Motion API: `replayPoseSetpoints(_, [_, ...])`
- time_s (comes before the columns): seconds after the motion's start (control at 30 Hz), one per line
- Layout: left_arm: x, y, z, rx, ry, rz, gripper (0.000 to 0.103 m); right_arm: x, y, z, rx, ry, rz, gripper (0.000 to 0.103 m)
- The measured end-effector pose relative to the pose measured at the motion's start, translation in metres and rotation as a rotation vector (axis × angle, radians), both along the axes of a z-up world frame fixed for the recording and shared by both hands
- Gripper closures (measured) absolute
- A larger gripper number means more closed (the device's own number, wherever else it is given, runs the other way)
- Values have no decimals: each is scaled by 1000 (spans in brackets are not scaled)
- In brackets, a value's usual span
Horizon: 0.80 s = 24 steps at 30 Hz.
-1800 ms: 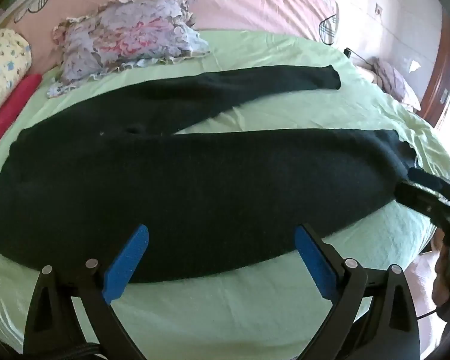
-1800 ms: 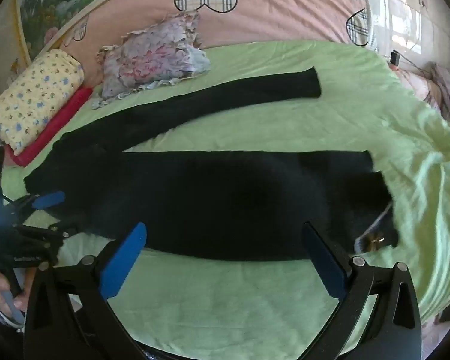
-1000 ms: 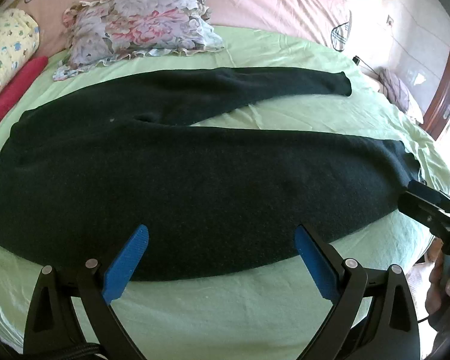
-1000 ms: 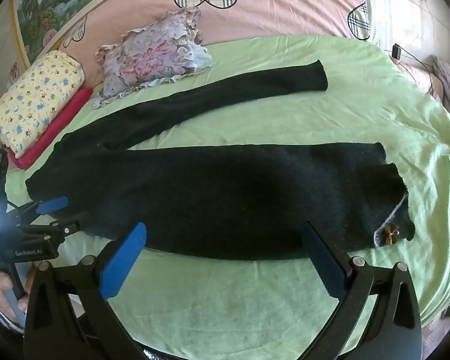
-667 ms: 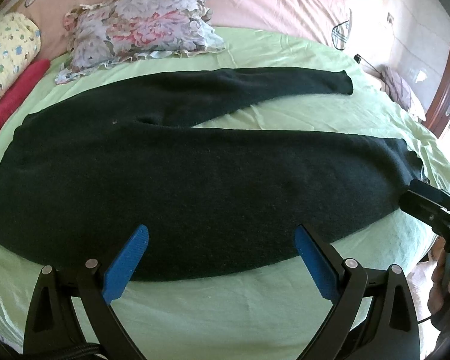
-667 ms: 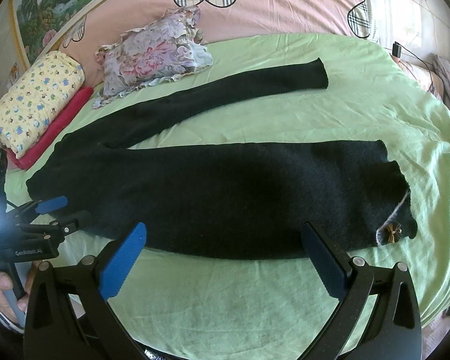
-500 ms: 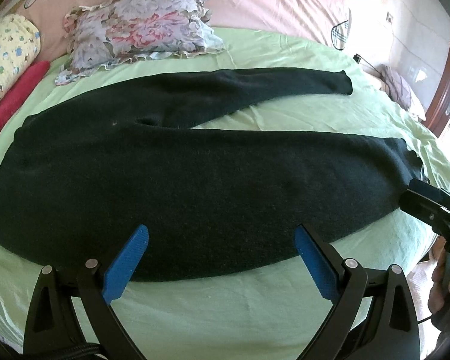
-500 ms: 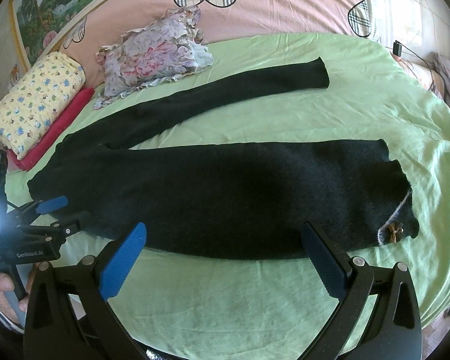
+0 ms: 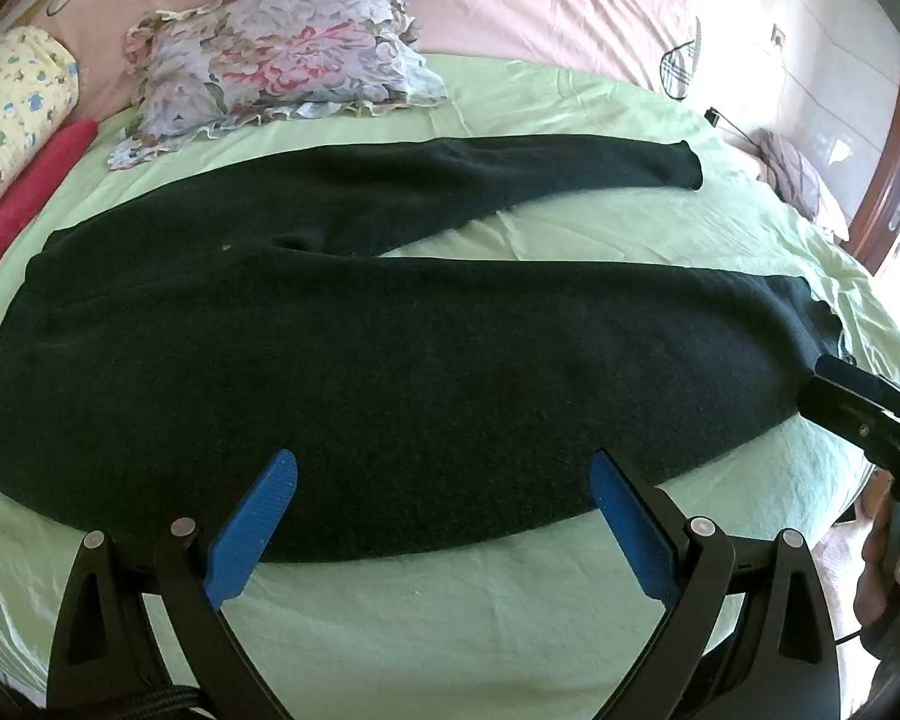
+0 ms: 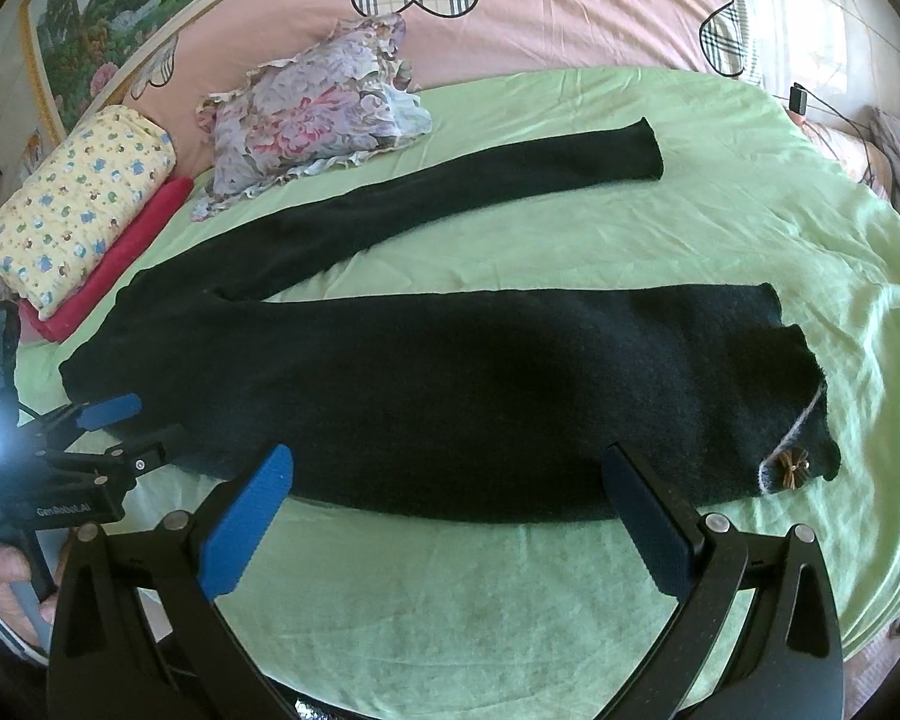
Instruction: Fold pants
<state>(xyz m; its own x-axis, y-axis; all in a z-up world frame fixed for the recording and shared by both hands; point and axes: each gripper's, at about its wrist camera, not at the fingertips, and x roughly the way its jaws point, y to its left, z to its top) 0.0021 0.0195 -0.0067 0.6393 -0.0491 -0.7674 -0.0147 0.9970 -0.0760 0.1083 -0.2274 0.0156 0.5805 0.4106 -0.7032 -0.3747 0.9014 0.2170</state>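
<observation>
Black knit pants [image 9: 390,360] lie flat on the green bed sheet [image 9: 450,594], legs spread in a V; they also show in the right wrist view [image 10: 450,396]. The near leg's cuff has a small brown bow [image 10: 787,468]. My left gripper [image 9: 444,516] is open and empty, hovering at the near edge of the pants by the waist end. My right gripper [image 10: 450,516] is open and empty, at the near edge of the near leg. Each gripper shows in the other's view, the right one [image 9: 858,405] at the cuff, the left one [image 10: 114,429] at the waist.
A floral pillow [image 9: 282,72] lies at the head of the bed beyond the pants. A yellow patterned roll [image 10: 78,210] and a red cushion [image 10: 120,252] lie at the left. A pink quilt [image 10: 510,6] runs along the back. The bed's near edge is just below the grippers.
Both grippers have stayed open. The views have shifted slightly; the near leg's cuff with the bow has come more into view on the right. The pants lie still.
</observation>
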Motion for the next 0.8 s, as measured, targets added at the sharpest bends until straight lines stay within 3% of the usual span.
replayPoseSetpoints(0.8, [7, 1, -3, -38, 23, -18, 4, 6, -4, 1, 34, 15, -8, 0])
